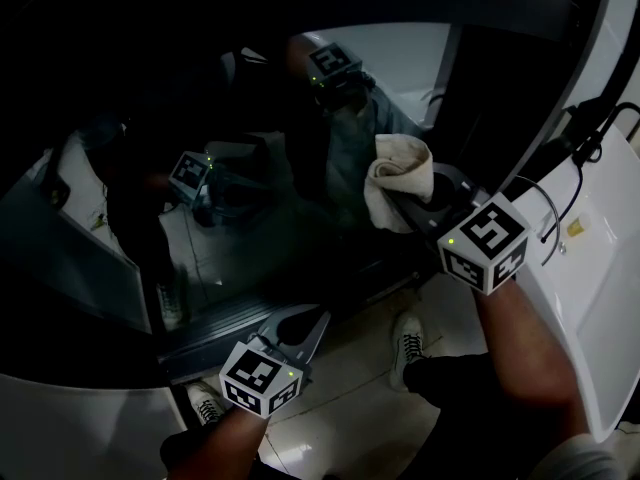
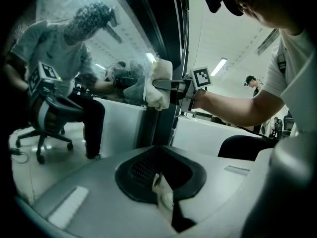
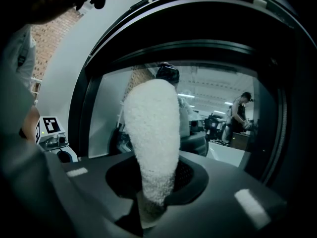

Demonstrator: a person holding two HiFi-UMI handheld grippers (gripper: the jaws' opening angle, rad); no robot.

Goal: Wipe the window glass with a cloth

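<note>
A white folded cloth [image 1: 400, 178] is pressed against the dark window glass [image 1: 250, 118], right of its middle. My right gripper [image 1: 432, 196] is shut on the cloth, which fills the middle of the right gripper view [image 3: 151, 138] in front of the glass [image 3: 218, 113]. The left gripper view shows the cloth [image 2: 158, 86] and right gripper [image 2: 169, 86] up at the glass beside the dark frame. My left gripper [image 1: 300, 330] hangs lower left, away from the glass, its jaws together [image 2: 163, 192] with nothing held.
A white curved wall panel [image 1: 600, 268] with black cables [image 1: 550, 208] borders the window on the right. The person's shoes [image 1: 408, 348] stand on the pale floor below. The glass mirrors the person, both grippers and an office chair [image 2: 49, 118].
</note>
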